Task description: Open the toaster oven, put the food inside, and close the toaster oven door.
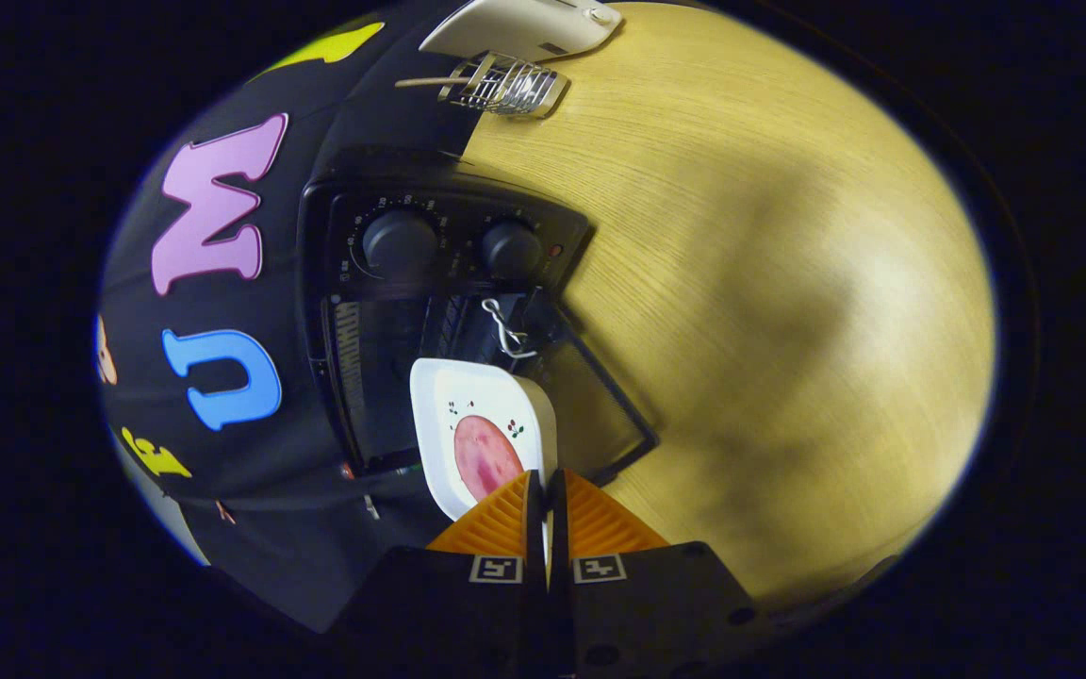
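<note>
White ceramic is what the jaws are clenched on: the gripper [548, 490] pinches the near rim of a small square plate [468, 396], both fingers pressed nearly together with the rim edge between them. On the plate lies the food, a round pink slice [485, 457], just ahead of the fingertips toward the lower centre of the frame. The plate's length runs away from the jaws, up and to the left, and it looks tilted in this rolled view. Directly beyond it stands the black toaster oven [430, 311], its door [600, 405] dropped open toward the wooden table [769, 311] and its two knobs [400, 240] above the dark cavity. The plate's far edge seems to sit at the mouth of that cavity. The coming move, I judge, is a straight push forward along the plate's own axis. A wire rack [505, 85] and a white appliance [524, 26] sit at the upper centre.
</note>
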